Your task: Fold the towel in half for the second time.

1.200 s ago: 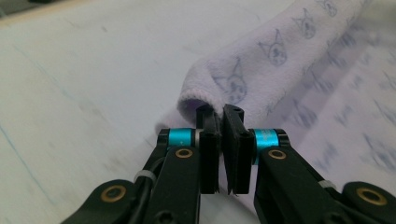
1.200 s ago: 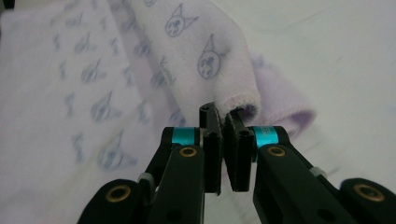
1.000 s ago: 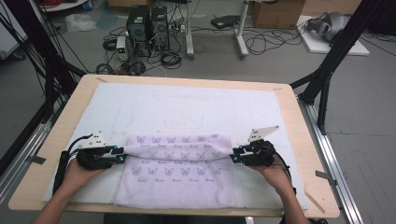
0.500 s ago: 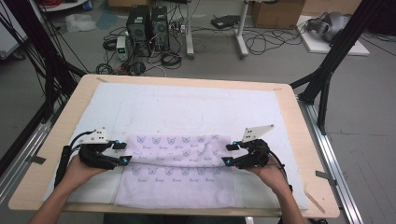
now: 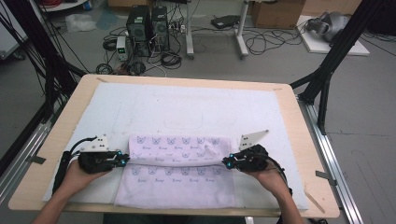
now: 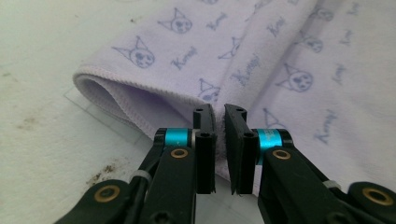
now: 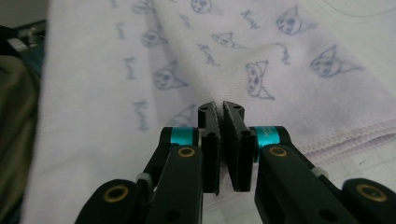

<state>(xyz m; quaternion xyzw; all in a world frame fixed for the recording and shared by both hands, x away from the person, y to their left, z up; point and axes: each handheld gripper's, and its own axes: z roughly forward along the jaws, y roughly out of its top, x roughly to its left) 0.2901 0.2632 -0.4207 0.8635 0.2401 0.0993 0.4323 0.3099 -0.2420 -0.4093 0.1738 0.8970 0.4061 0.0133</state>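
A lavender towel (image 5: 177, 179) printed with cat faces lies on the near half of the white mat (image 5: 187, 107), its far strip folded over toward me. My left gripper (image 5: 125, 160) is at the towel's left side. Its jaws have just been closing and now pinch the hemmed fold of the towel (image 6: 280, 60), as the left gripper view (image 6: 219, 113) shows. At the towel's right side is my right gripper (image 5: 226, 163). It has also just closed, and the right gripper view (image 7: 220, 108) has its pads pressed together on the edge of the towel (image 7: 210, 56).
The mat covers a wooden table (image 5: 306, 154) with bare margins at the sides and front. Behind the table on the floor stand computer towers (image 5: 147, 23) amid cables. Black frame legs (image 5: 327, 74) rise at both sides.
The right gripper has shifted slightly inward along the towel's right edge. The left gripper has stayed about where it was. The towel lies much the same.
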